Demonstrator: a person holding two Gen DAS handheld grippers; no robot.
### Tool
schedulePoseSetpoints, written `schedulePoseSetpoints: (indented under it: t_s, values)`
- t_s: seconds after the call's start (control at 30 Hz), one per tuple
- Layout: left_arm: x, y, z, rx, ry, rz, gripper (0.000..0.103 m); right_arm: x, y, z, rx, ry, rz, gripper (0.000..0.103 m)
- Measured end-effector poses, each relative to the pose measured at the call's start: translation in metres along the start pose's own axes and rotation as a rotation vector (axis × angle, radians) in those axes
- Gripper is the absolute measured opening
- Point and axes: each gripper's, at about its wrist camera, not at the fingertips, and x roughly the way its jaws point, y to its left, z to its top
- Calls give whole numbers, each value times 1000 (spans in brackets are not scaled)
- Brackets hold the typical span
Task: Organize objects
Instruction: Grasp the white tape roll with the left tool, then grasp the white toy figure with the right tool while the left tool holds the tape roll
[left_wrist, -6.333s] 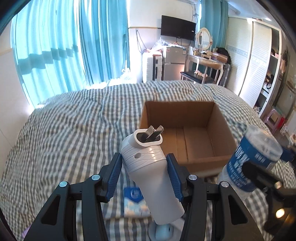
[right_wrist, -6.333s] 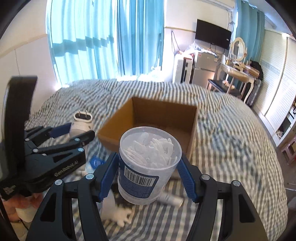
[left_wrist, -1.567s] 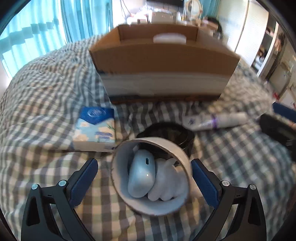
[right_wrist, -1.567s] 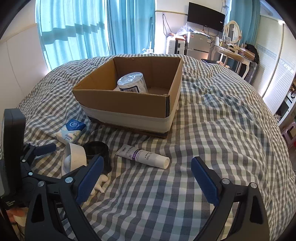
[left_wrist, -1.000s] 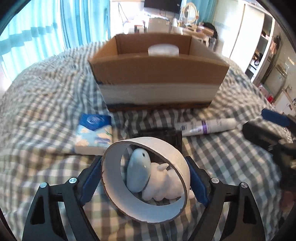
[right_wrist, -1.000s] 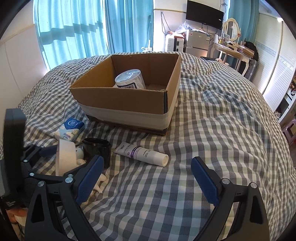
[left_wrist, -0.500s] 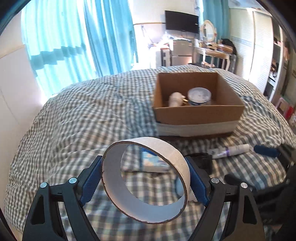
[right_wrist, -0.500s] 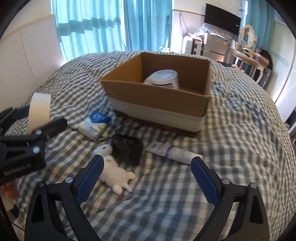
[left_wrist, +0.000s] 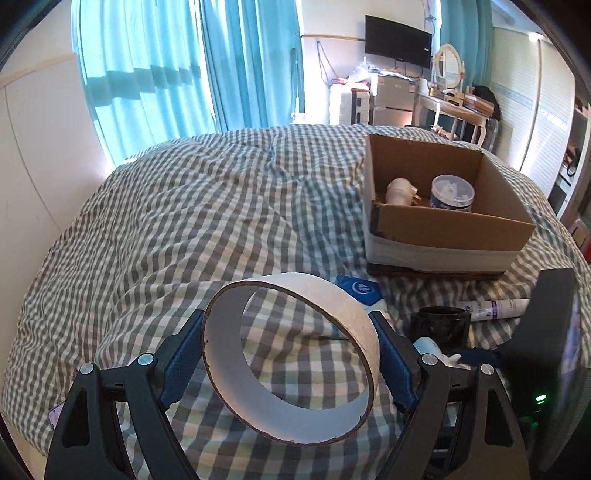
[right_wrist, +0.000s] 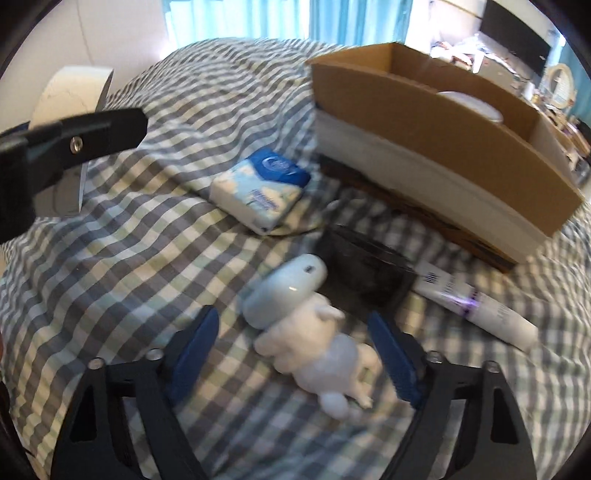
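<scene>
Vs half a sec ago: right claw (right_wrist: 293, 341) dropped low over white figurine (right_wrist: 321, 345), pads closing in but not touching. Left claw (left_wrist: 290, 356) grips 1 tape roll (left_wrist: 291, 354) above bed (left_wrist: 184, 221). Box (left_wrist: 443, 225) holds 2 items; 4 lie loose on bed.

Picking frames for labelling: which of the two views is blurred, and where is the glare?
Left wrist view: sharp; the tape roll and cardboard box are crisp, with glare from the backlit curtains. Right wrist view: motion-blurred; the white toy and tube are smeared. Both show fisheye bending.
</scene>
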Motion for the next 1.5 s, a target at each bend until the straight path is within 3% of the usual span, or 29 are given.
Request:
schedulePoseSetpoints:
  t_s: [0.13,0.2,0.33,0.47,0.57,0.67,0.77,0.97,1.03,1.1,1.5]
  values:
    - [6,5,-2,-14,12,-10,87,18,2,3,-14,37,-4,67]
    - [8,7,-3,-22,16,-17,87,21,-1,3,-14,48,-18,53]
    - [7,9,-5,-30,21,-34,87,20,-4,-2,-31,44,-38,42]
    - [8,5,-7,-25,27,-45,87,21,-7,-1,-18,49,-20,43]
    - [9,2,-9,-20,34,-53,87,28,-13,-2,9,81,-9,54]
    - [9,0,-11,-13,37,-53,87,28,-19,-4,38,82,15,54]
    - [9,0,-12,-13,38,-55,87,28,-16,-7,17,99,-20,59]
    - [8,-3,-15,-5,39,-60,87,24,-10,-12,-29,97,-59,59]
    - [6,-4,-16,-1,36,-60,87,19,-9,-13,-27,73,-73,56]
    - [5,-5,-16,0,34,-60,87,1,-12,-17,-8,18,-58,40]
    - [-10,-23,-8,27,6,-74,87,-72,-39,-13,104,-148,-41,39]
